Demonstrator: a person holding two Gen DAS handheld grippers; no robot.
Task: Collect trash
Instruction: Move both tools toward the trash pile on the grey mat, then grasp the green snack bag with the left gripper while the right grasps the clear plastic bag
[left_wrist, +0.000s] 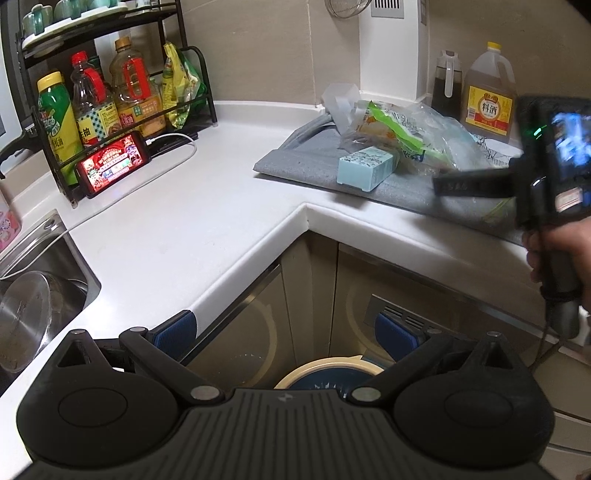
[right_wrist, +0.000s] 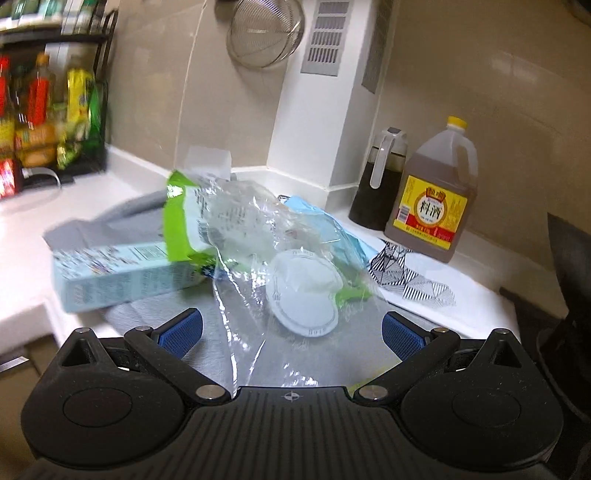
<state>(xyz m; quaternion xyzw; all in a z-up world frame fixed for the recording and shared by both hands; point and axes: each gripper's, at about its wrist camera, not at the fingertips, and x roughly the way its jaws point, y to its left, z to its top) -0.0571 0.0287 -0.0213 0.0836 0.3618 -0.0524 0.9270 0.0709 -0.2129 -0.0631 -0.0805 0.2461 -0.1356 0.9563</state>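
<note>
Our left gripper (left_wrist: 286, 334) spread wide over a trash bin (left_wrist: 327, 373) seen only lower centre in its view; our right gripper (right_wrist: 291, 326) released before clear plastic wrappers (right_wrist: 258, 236), mid-frame

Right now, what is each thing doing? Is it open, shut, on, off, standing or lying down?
Left gripper: fingers open, empty, above the bin.
Right gripper: fingers open, empty, at the wrappers.
Phone: screen on, cable plugged in, leaning on the rack.
Blue box: lying flat on the grey mat.
Plastic wrappers: crumpled, piled on the mat.
Cooking wine jug: upright, yellow cap on.
Bin: on the floor, open.
</note>
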